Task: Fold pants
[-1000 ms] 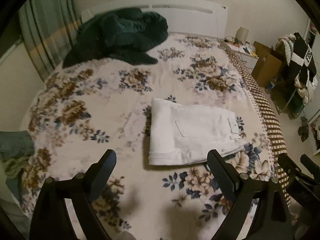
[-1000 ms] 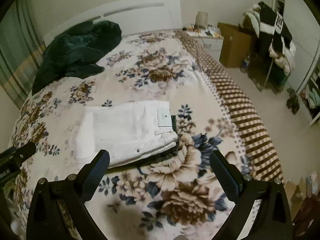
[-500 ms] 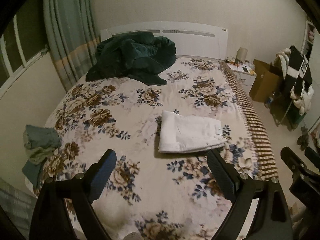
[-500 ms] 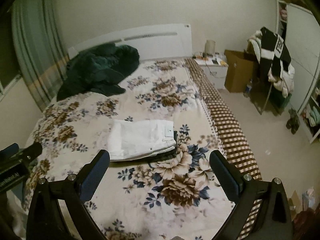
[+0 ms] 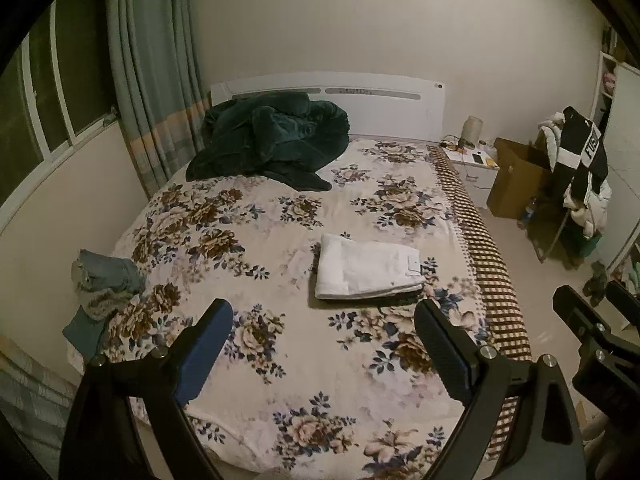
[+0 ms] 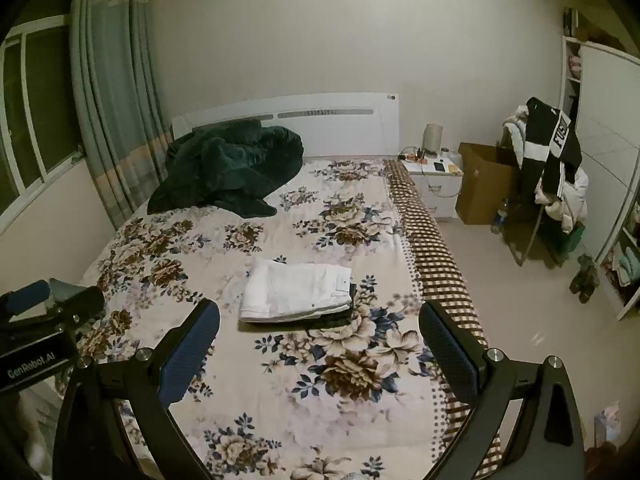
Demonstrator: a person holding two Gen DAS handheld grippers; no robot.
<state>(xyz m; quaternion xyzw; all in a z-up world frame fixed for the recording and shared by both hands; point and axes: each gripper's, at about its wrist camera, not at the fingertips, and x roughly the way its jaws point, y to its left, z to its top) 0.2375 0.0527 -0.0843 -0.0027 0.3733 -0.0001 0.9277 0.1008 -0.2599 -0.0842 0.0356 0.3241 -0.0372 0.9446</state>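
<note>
White pants (image 5: 366, 270) lie folded into a neat rectangle on the floral bed cover (image 5: 248, 240), on top of a dark folded garment whose edge shows beneath them; they also show in the right wrist view (image 6: 296, 292). My left gripper (image 5: 322, 334) is open and empty, held well back from the pants near the foot of the bed. My right gripper (image 6: 318, 336) is open and empty, also well back from the pants (image 6: 296, 292).
A dark green blanket (image 5: 268, 140) is heaped by the headboard. Crumpled blue-grey clothes (image 5: 104, 280) lie at the bed's left edge. A nightstand (image 6: 434, 180), cardboard box (image 6: 484, 188) and clothes-draped chair (image 6: 552, 168) stand right of the bed.
Both grippers have pulled back and up from the folded pants, so the bed and room look smaller and farther. The pants have not moved. Both grippers stay open.
</note>
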